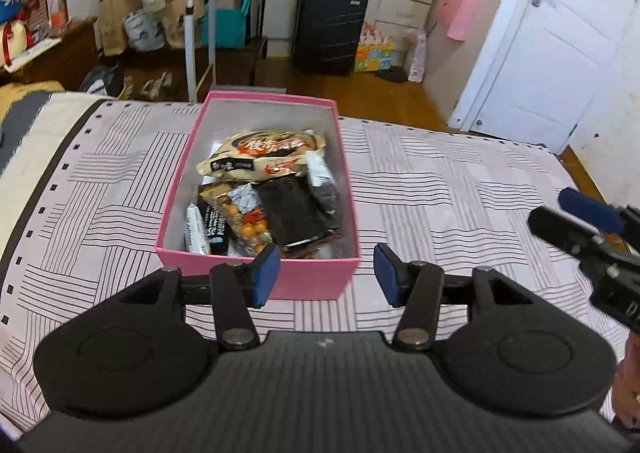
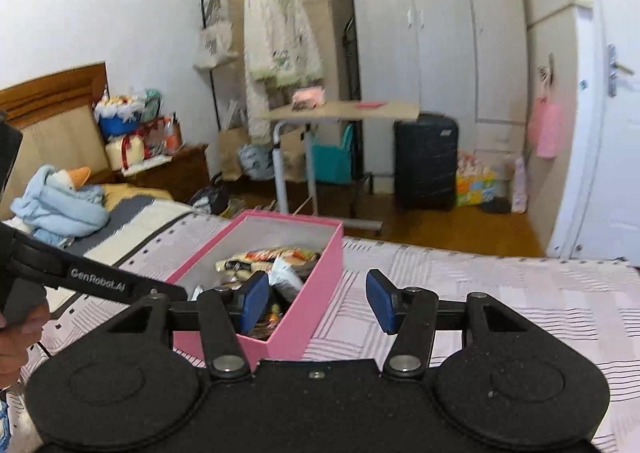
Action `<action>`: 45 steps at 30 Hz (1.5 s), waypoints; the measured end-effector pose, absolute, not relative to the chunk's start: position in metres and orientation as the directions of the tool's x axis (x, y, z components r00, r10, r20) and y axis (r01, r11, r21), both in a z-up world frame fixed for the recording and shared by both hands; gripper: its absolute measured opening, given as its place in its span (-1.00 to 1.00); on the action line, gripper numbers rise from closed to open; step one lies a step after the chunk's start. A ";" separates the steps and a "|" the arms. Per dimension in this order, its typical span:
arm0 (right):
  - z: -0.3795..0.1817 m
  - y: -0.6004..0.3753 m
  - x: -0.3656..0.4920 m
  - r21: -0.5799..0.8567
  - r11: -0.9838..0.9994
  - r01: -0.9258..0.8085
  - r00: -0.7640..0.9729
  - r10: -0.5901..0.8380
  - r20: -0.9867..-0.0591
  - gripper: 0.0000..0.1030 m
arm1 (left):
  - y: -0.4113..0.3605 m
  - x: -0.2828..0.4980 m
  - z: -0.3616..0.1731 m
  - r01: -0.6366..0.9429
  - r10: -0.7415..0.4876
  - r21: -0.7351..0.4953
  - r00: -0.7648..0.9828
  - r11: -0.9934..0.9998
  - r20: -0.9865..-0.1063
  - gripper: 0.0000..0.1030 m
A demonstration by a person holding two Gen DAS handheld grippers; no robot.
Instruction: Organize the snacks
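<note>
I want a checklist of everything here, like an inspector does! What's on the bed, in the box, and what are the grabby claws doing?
Surface: bed with a pink line-patterned sheet.
Job's things: open pink cardboard box on the sheet, piled with snack packets: beige noodle bag, black flat packet, clear bag of orange balls.
Clutter: light blue blanket at the bed's far end.
Grippers: left gripper open, empty, near the box's front wall; right gripper open, empty.
Cables: nothing seen.
Surroundings: black ribbed suitcase, beige rolling desk, white door, wooden floor.
</note>
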State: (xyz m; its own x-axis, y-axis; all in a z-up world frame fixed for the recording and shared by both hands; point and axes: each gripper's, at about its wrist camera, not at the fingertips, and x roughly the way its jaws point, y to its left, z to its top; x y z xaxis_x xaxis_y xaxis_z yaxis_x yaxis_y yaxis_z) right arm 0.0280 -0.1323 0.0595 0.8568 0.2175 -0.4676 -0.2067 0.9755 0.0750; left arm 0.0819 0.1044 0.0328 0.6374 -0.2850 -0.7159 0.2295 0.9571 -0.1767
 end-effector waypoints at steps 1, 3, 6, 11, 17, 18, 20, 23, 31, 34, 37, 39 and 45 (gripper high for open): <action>0.063 -0.137 0.021 0.073 0.976 -0.203 0.864 0.214 -0.456 0.15 | 0.102 0.076 0.035 0.237 -0.290 -0.176 0.642 0.956 -0.710 0.03; 0.067 -0.143 0.009 0.066 0.981 -0.184 0.872 0.194 -0.449 0.15 | 0.096 0.064 0.036 0.246 -0.294 -0.172 0.647 0.954 -0.704 0.05; 0.070 -0.152 -0.004 0.067 0.986 -0.156 0.880 0.169 -0.444 0.15 | 0.086 0.050 0.036 0.263 -0.293 -0.154 0.650 0.952 -0.701 0.06; 0.063 -0.165 -0.020 0.091 0.990 -0.104 0.879 0.134 -0.457 0.16 | 0.074 0.033 0.032 0.276 -0.285 -0.130 0.654 0.952 -0.700 0.07; 0.047 -0.173 -0.038 0.102 0.993 -0.059 0.875 0.101 -0.473 0.37 | 0.061 0.015 0.030 0.284 -0.263 -0.087 0.672 0.955 -0.693 0.28; 0.045 -0.173 -0.039 0.096 0.994 -0.055 0.873 0.094 -0.478 0.43 | 0.061 0.011 0.029 0.282 -0.260 -0.084 0.677 0.956 -0.689 0.34; 0.040 -0.171 -0.041 0.071 0.996 -0.045 0.870 0.074 -0.488 0.57 | 0.059 0.007 0.028 0.278 -0.250 -0.071 0.684 0.958 -0.685 0.38; 0.035 -0.170 -0.042 0.041 0.999 -0.033 0.861 0.050 -0.506 0.78 | 0.055 0.001 0.025 0.260 -0.215 -0.033 0.712 0.965 -0.668 0.65; 0.028 -0.170 -0.041 0.003 0.998 0.059 0.822 -0.047 -0.568 1.00 | 0.050 -0.007 0.019 0.224 -0.176 -0.003 0.756 0.975 -0.630 0.93; 0.027 -0.170 -0.043 -0.024 0.997 0.075 0.806 -0.075 -0.588 1.00 | 0.048 -0.010 0.020 0.212 -0.152 0.021 0.764 0.977 -0.627 0.94; 0.028 -0.174 -0.052 -0.019 0.997 0.080 0.810 -0.076 -0.582 1.00 | 0.051 -0.014 0.020 0.215 -0.171 -0.005 0.761 0.977 -0.625 0.94; 0.030 -0.173 -0.056 -0.014 0.996 0.088 0.810 -0.079 -0.580 1.00 | 0.051 -0.016 0.020 0.213 -0.168 -0.003 0.763 0.977 -0.624 0.94; 0.033 -0.170 -0.061 -0.029 0.993 0.116 0.790 -0.109 -0.604 1.00 | 0.050 -0.023 0.021 0.200 -0.151 0.006 0.756 0.980 -0.637 0.94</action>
State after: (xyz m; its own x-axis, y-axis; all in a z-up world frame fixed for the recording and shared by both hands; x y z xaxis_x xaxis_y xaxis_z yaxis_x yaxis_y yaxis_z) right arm -0.0614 -0.1705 0.0331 0.7898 -0.1094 -0.6035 0.1158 0.9929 -0.0285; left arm -0.0225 0.0496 0.0208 0.7559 -0.1505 -0.6371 0.2003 0.9797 0.0062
